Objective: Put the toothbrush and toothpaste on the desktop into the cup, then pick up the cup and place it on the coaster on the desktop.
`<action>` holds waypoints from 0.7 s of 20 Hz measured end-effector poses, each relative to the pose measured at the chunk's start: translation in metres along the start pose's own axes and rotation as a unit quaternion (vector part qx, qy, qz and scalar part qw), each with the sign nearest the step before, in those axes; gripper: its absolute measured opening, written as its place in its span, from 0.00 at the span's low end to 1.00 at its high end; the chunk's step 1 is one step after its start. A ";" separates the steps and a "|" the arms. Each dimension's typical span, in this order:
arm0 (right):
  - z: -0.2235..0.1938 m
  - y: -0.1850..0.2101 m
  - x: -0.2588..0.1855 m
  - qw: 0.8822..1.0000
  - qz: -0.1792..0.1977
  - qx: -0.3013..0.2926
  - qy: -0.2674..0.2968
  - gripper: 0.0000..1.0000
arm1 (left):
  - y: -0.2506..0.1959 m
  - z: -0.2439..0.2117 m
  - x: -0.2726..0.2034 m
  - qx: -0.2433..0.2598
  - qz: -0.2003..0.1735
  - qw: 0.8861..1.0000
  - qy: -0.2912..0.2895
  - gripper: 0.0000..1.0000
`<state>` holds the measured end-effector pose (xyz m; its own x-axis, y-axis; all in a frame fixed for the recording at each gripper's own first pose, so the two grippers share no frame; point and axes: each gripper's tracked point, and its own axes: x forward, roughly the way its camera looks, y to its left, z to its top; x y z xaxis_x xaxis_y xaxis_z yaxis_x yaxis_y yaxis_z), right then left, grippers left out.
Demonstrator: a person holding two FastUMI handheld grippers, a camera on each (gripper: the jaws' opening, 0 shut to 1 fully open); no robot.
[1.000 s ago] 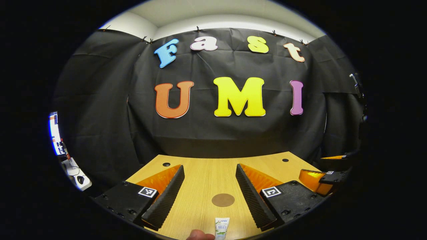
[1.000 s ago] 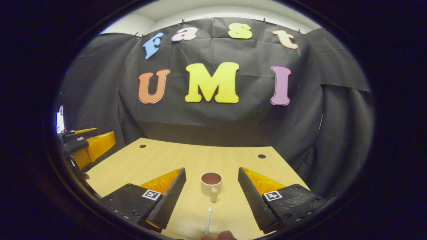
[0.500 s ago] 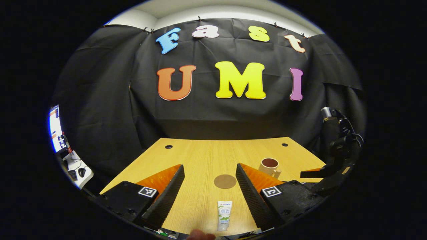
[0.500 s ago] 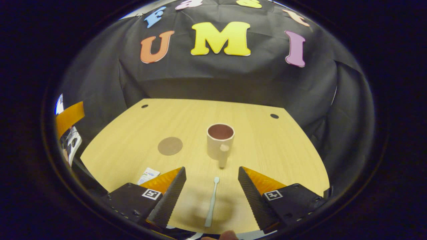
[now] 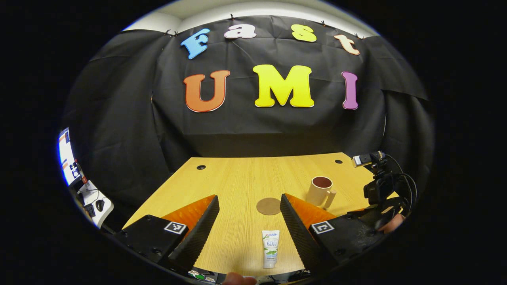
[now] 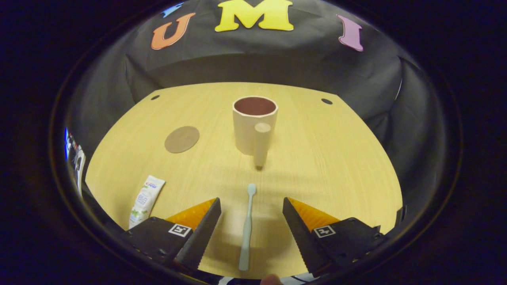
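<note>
On the wooden counter [image 6: 324, 158], cup [image 6: 253, 124] stood upright, handle toward the right tool. Left tool [image 5: 248, 231] hung above the near edge, fingers wide apart, toothpaste [image 5: 270, 248] lying flat between them, untouched. Right tool [image 6: 250, 233] also had its fingers spread apart, toothbrush [image 6: 247, 227] lying flat between them with head pointing at the cup, untouched. Round coaster [image 6: 182, 139] lay bare, left of the cup and apart from it. Toothpaste sat near the counter's front-left edge in the right gripper view.
</note>
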<state>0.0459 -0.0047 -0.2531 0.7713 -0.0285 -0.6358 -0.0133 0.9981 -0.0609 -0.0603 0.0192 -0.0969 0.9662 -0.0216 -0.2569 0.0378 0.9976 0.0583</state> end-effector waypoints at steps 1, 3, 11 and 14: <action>-0.002 0.000 0.005 1.000 -0.001 0.000 0.003 0.96 | -0.001 -0.002 -0.001 0.002 -0.002 1.000 0.003 0.98; -0.005 -0.002 0.012 1.000 -0.008 -0.005 0.007 0.88 | -0.001 -0.006 -0.001 0.005 -0.003 1.000 0.009 0.98; -0.011 0.009 0.027 1.000 0.000 -0.010 0.025 0.39 | -0.002 -0.017 0.003 0.001 -0.008 1.000 0.029 0.98; -0.010 0.011 0.029 1.000 -0.001 -0.013 0.021 0.24 | -0.002 -0.023 0.005 -0.002 -0.011 0.999 0.037 0.98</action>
<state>0.0618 0.0046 -0.2794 0.7444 -0.0336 -0.6669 -0.0288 0.9962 -0.0825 -0.0613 0.0186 -0.1209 0.9436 -0.0381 -0.3290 0.0572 0.9972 0.0486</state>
